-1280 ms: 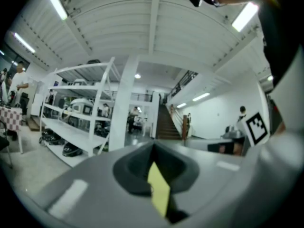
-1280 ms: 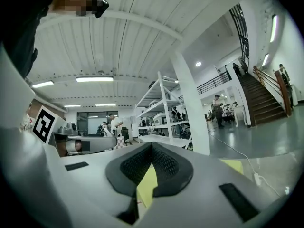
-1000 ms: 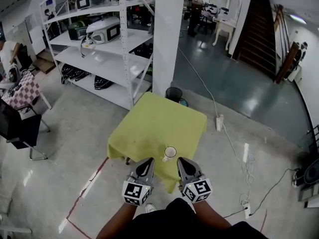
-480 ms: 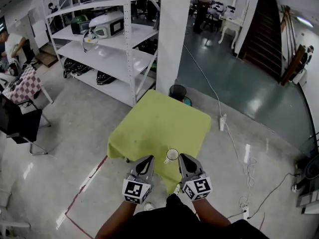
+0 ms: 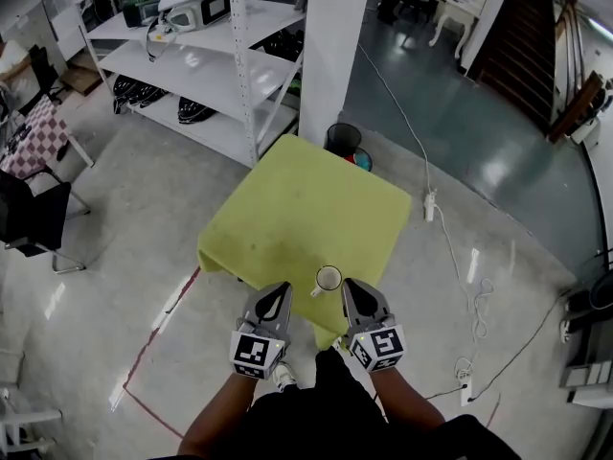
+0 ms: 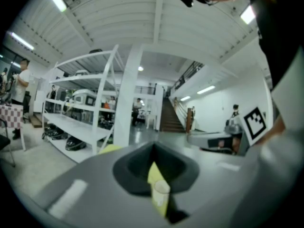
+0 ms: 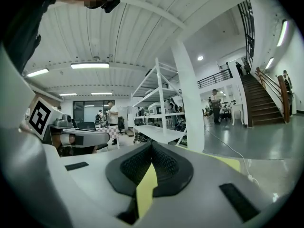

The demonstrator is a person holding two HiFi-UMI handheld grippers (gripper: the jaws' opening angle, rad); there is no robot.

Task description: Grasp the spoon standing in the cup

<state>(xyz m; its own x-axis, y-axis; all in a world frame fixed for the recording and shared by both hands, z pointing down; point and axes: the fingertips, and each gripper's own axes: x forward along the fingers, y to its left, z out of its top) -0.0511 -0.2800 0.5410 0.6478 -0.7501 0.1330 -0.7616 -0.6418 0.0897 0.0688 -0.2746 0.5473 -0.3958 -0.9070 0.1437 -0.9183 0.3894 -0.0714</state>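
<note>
A white cup (image 5: 329, 277) stands near the front edge of the yellow table (image 5: 287, 209). A pale spoon handle (image 5: 315, 292) leans out over the cup's near-left rim. My left gripper (image 5: 279, 292) hovers just left of and nearer than the cup, and my right gripper (image 5: 351, 289) just right of it; neither touches it. Both hold nothing, and their jaws meet at the tips. In the left gripper view the cup (image 6: 160, 194) shows through the slit below the shut left gripper (image 6: 153, 148). The right gripper view shows only yellow cloth under the shut right gripper (image 7: 152, 147).
A white shelving rack (image 5: 215, 75) and a white pillar (image 5: 332, 46) stand behind the table, with a black bin (image 5: 341, 140) at the far corner. A black chair (image 5: 34, 220) is at left. Power strips and cables (image 5: 429, 204) lie on the floor at right.
The head view has tipped further down and shifted, so the table sits higher in the picture. Both grippers stay shut beside the cup, a touch closer to it.
</note>
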